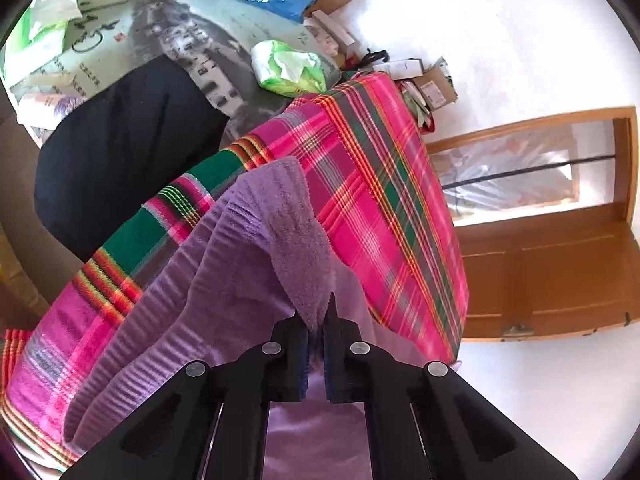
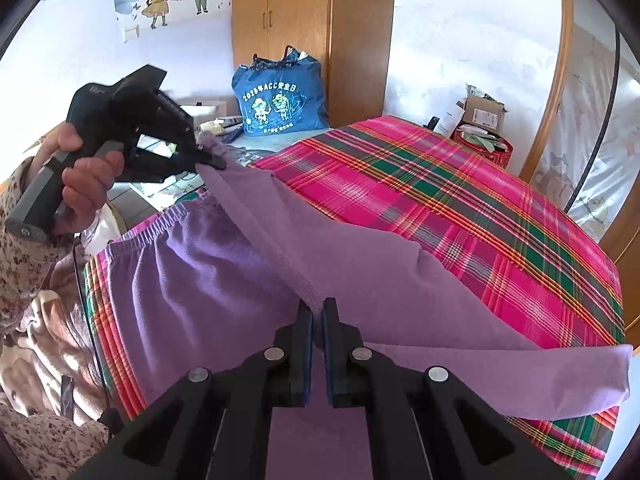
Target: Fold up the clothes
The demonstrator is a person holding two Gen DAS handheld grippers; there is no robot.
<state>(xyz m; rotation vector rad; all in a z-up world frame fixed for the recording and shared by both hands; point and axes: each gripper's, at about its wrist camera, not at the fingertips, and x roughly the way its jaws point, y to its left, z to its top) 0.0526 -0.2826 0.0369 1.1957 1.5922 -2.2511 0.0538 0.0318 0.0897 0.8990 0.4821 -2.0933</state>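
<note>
A pair of purple fleece trousers [image 2: 224,264] lies on a pink and green plaid cloth [image 2: 460,200] that covers the bed. My left gripper [image 1: 318,322] is shut on the trousers [image 1: 208,280] at the elastic waistband, lifted above the cloth [image 1: 380,184]. In the right wrist view the left gripper [image 2: 212,158] shows at upper left, held by a hand [image 2: 86,178], with the waistband corner pinched in it. My right gripper [image 2: 318,316] is shut on a folded edge of the same trousers near the seat. One leg [image 2: 560,376] stretches to the right across the cloth.
A black garment [image 1: 120,148] lies beyond the plaid cloth, beside tissue packs [image 1: 292,68] and a blue tote bag [image 2: 280,100]. Cardboard boxes [image 2: 480,114] stand at the bed's far corner. A wooden wardrobe [image 2: 304,12] and a wooden door [image 1: 552,264] border the room.
</note>
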